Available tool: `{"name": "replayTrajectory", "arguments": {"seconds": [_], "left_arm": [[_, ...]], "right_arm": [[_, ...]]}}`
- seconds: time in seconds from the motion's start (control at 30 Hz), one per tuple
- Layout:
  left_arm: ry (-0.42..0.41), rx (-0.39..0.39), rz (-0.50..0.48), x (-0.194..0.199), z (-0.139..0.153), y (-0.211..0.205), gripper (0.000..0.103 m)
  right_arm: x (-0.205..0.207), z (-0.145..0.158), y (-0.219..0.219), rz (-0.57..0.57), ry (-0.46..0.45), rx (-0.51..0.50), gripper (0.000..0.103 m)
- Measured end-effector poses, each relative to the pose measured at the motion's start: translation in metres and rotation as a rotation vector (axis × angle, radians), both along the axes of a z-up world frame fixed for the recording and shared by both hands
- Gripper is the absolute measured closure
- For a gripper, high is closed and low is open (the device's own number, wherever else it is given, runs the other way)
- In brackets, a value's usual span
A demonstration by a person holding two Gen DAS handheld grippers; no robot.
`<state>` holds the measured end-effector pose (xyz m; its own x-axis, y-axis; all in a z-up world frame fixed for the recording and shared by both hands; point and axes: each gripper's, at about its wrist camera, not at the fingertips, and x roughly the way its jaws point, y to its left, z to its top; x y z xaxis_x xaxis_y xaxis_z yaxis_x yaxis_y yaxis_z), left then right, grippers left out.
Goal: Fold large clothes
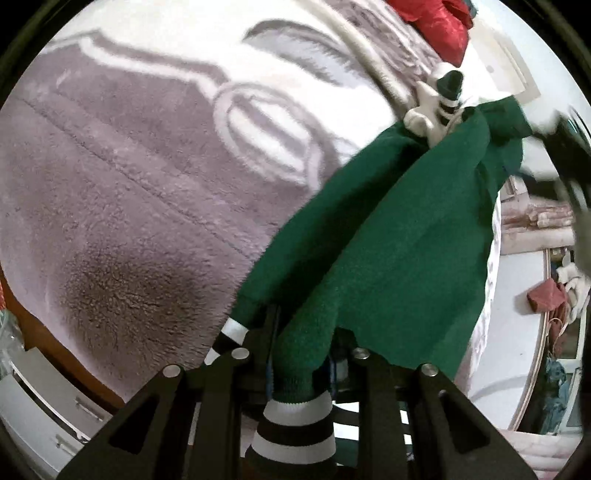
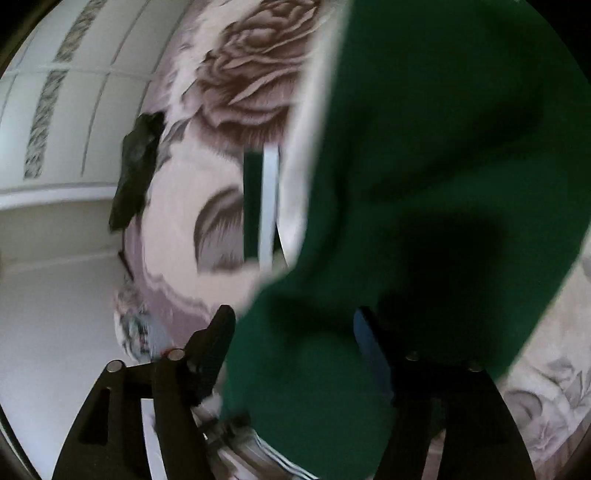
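Observation:
A dark green knit sweater (image 1: 388,240) with black-and-white striped cuffs (image 1: 295,432) hangs over the bed. My left gripper (image 1: 303,354) is shut on a bunched fold of it just above one cuff. Another striped, cream-edged trim (image 1: 443,99) shows at the far end. At the right edge, the blurred right gripper (image 1: 569,147) sits by the cloth. In the right wrist view the sweater (image 2: 406,147) fills the frame and drapes between the wide-set fingers of my right gripper (image 2: 295,328), which is open. A striped band (image 2: 266,203) hangs left of the cloth.
A mauve and white fleece blanket (image 1: 129,184) with a rose print (image 2: 240,74) covers the bed. Red cloth (image 1: 439,22) lies at the far end, a dark garment (image 2: 136,166) at the bed's edge. White drawers (image 1: 37,406) and white wardrobe doors (image 2: 55,110) stand nearby.

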<state>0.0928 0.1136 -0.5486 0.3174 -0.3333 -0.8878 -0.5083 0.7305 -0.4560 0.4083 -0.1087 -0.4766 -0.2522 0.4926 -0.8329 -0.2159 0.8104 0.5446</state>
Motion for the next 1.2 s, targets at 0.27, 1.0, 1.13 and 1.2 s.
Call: {"name": "replayTrajectory", "arguments": {"seconds": [0.27,1.0,1.13,1.2], "left_arm": [[0.024,-0.042,0.137,-0.055,0.028,0.023,0.048],[-0.113,-0.111,-0.233,0.011,-0.01,0.011,0.078],[-0.16,-0.169,-0.231,-0.01,0.01,0.018,0.085],[-0.156,-0.186,-0.244,-0.028,0.024,0.016,0.085]], "right_arm": [[-0.147,-0.084,-0.122,-0.109,0.251,0.042,0.032],[-0.296,-0.173,-0.099,-0.504,0.31,0.328,0.077],[-0.319,-0.147,-0.1,-0.535,0.302,0.266,0.087],[-0.331,-0.128,-0.103,-0.52,0.309,0.242,0.088]]}}
